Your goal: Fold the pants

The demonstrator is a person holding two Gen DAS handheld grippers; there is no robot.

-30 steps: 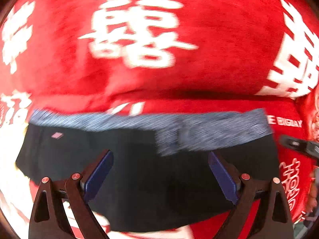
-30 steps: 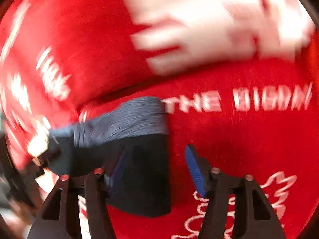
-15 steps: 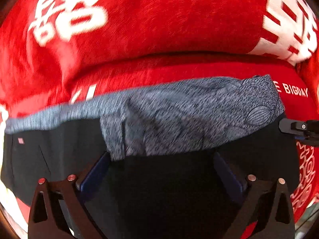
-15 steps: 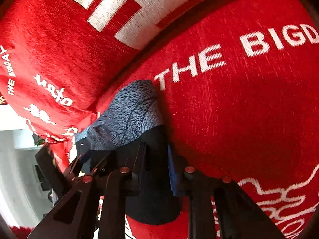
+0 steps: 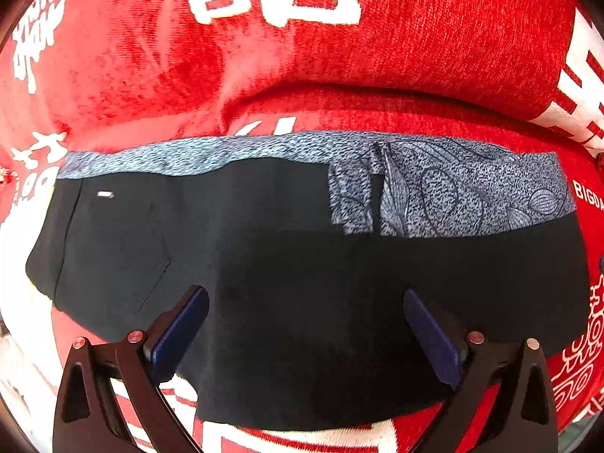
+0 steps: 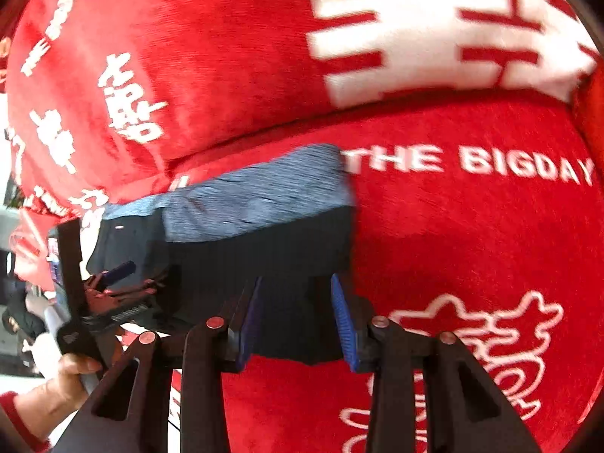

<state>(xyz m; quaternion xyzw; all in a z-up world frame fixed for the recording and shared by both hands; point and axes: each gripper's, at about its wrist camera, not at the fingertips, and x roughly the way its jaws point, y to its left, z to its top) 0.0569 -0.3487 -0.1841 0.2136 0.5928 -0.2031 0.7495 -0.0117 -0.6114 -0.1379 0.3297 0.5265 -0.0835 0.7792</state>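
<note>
The dark navy pants [image 5: 302, 264] lie folded in a flat rectangle on the red sofa seat [image 5: 415, 113]. A grey-blue patterned waistband lining [image 5: 434, 196] shows along the far edge. My left gripper [image 5: 305, 324] is open and empty just above the pants' near edge. In the right wrist view the pants [image 6: 264, 249] fill the middle left. My right gripper [image 6: 294, 321] is open, its fingers apart over the pants' right near corner, holding nothing. The left gripper also shows in the right wrist view [image 6: 105, 290], held by a hand.
The red sofa backrest cushion [image 6: 226, 56] with white characters rises right behind the pants. The seat [image 6: 472, 245] printed "THE BIGDAY" stretches to the right. A pale floor shows at the far left edge [image 6: 11, 339].
My right gripper has let go of the pants' right edge and opened. The folded-over part has been laid down flat. Both grippers have pulled back a little.
</note>
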